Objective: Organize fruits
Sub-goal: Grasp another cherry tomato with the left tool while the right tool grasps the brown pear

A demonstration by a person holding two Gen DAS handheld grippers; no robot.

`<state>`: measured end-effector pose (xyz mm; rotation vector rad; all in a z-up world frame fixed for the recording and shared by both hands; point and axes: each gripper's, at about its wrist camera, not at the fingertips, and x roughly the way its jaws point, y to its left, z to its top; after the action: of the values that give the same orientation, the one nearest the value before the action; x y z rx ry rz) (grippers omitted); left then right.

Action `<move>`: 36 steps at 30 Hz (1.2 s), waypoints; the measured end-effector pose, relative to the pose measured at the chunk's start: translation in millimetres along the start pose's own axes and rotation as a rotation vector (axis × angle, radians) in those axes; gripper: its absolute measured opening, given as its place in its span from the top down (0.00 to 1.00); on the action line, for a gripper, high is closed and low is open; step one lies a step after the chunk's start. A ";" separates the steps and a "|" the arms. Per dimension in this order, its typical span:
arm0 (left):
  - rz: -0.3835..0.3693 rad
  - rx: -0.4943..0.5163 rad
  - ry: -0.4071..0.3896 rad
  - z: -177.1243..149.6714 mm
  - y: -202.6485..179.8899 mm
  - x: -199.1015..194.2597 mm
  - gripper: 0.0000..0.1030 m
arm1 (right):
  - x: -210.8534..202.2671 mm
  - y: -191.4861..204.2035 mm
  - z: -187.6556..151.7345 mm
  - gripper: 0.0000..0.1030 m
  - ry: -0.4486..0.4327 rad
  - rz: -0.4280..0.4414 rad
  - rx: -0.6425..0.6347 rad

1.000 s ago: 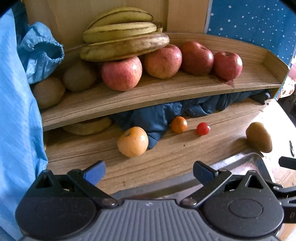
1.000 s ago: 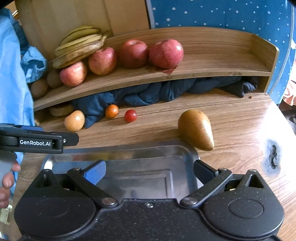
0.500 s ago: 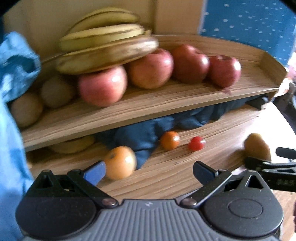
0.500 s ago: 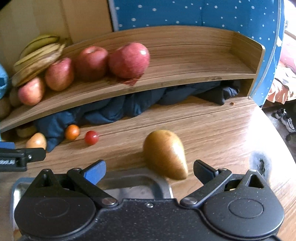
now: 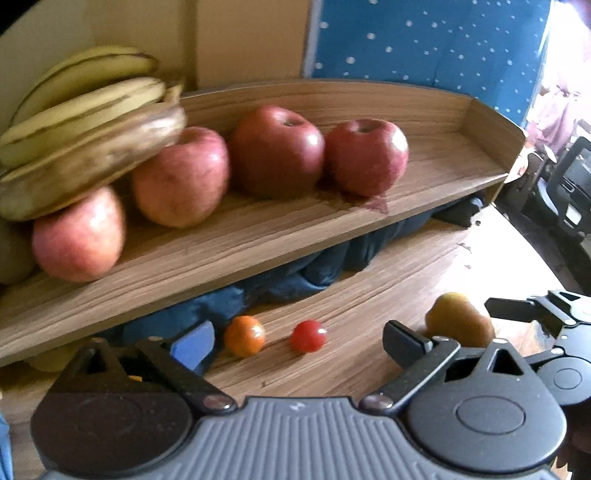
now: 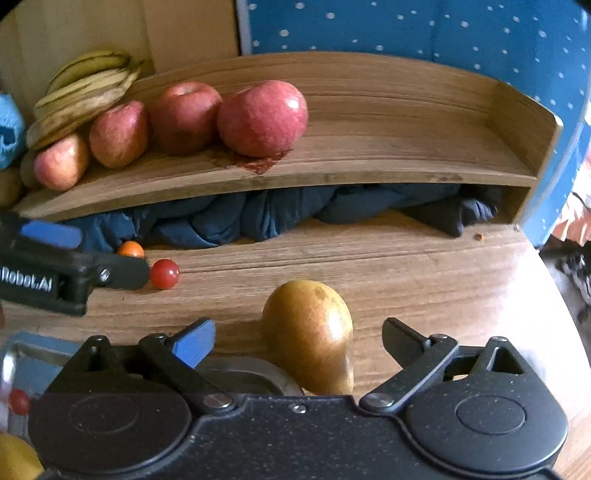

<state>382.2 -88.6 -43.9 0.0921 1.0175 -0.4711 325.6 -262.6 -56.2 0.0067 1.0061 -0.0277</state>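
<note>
Closing around the pear (image 6: 308,332) on the bench (image 6: 424,273), the right tool (image 6: 299,341) hasn't touched it; apples (image 5: 277,151) sit shelved, two small fruits (image 5: 308,336) wait between the narrowing left tool (image 5: 299,341).

Red apples (image 5: 277,151), yellow-brown bananas (image 5: 85,122), golden-brown pear (image 6: 308,332), wood-grain shelf (image 6: 369,147), white-dotted blue wall (image 6: 406,29).

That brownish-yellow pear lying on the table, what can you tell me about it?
The pear is golden-brown with a smooth, slightly glossy skin and faint speckles. It lies on its side on the wooden table, narrow end toward the camera, next to the metal tray's rim; whether it touches the rim is unclear. It sits between the right gripper's fingers, whose jaws are closing, though the pads do not press it yet.
</note>
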 end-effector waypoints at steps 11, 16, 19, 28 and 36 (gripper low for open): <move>-0.013 0.026 0.038 -1.5 -13.7 20.7 0.22 | 9.0 -9.8 -4.3 0.22 -0.012 0.016 0.027; -0.019 0.042 0.052 -0.2 -19.2 26.2 0.32 | 10.7 -12.6 -3.7 0.34 -0.022 0.029 0.023; -0.001 0.043 0.073 -0.3 -19.4 31.5 0.39 | 12.0 -12.4 -3.6 0.38 -0.022 0.041 0.026; 0.021 0.029 0.097 -1.9 -18.1 43.5 0.51 | 15.8 -10.5 -5.2 0.39 -0.021 0.035 0.043; 0.017 0.034 0.095 -1.5 -21.1 46.1 0.62 | 16.6 -9.1 -4.8 0.39 -0.026 0.035 0.040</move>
<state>392.2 -122.5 -80.2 0.1544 1.1012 -0.4714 330.2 -272.0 -72.7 0.0607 0.9793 -0.0158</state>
